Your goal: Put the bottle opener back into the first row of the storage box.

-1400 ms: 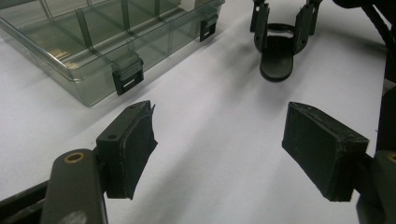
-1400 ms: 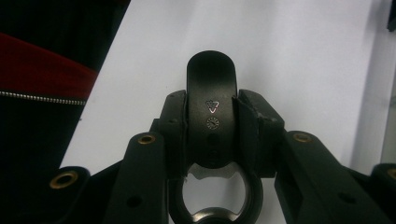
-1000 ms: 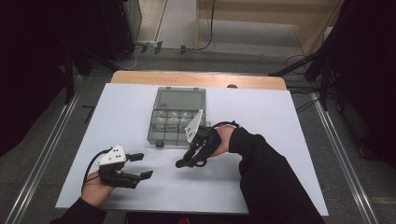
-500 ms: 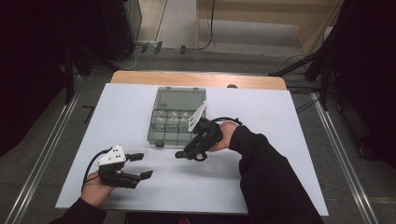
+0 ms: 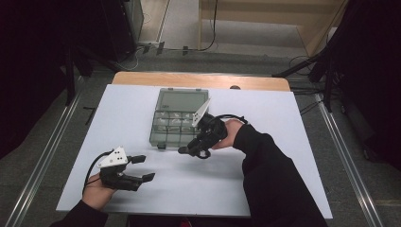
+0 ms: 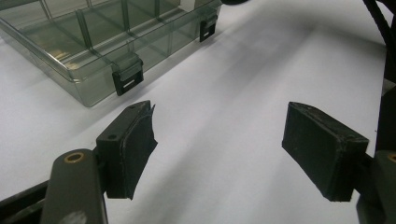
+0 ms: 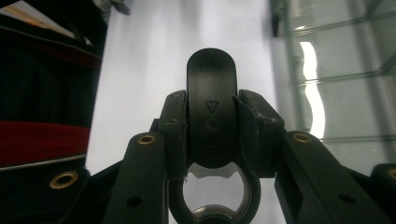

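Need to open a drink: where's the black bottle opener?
Clamped in the right tongs, held beside the smoky clear plastic compartment box near the table's middle.

Cut off at the bottom edge: bottle opener (image 7: 211,140) ring, at six o'clock; blurred beyond, compartment box (image 7: 336,70) at two o'clock.

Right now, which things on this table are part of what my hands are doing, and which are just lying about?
In the job:
- black bottle opener, clamped in the right gripper
- clear compartment box, right beside it
- left gripper, fingers open, holding nothing

Just lying about:
- white table cover
- cables on the floor beyond the table
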### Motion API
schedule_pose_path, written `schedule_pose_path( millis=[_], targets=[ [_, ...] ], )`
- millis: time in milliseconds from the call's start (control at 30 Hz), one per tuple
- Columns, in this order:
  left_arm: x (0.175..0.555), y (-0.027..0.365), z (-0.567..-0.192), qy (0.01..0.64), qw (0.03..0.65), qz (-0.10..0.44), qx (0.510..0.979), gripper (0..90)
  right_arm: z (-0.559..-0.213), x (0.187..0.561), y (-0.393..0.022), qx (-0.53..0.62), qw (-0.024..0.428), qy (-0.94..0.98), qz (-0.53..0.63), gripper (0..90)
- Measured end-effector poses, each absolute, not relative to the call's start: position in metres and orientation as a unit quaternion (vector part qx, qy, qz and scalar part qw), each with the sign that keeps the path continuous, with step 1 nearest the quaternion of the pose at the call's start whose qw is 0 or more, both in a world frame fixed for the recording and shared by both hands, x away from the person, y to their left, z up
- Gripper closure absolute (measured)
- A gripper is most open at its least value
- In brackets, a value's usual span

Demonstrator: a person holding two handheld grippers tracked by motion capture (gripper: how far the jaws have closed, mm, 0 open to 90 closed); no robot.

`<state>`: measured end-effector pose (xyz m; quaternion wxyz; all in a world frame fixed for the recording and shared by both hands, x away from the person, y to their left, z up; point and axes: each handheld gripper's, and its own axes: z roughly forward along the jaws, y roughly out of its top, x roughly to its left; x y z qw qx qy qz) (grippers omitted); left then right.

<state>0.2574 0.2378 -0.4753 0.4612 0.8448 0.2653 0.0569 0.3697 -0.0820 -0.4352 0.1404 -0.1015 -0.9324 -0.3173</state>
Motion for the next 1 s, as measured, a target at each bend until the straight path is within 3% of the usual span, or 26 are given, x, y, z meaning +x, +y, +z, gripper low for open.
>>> schedule_pose_path(
  millis=[1000],
  targets=[
    [0.258,0.239,-0.475,0.266,0.464,0.056,0.843,24.7,-0.419,0.415,-0.074,-0.208,0.076,-0.923,-0.316,65.9]
  ],
)
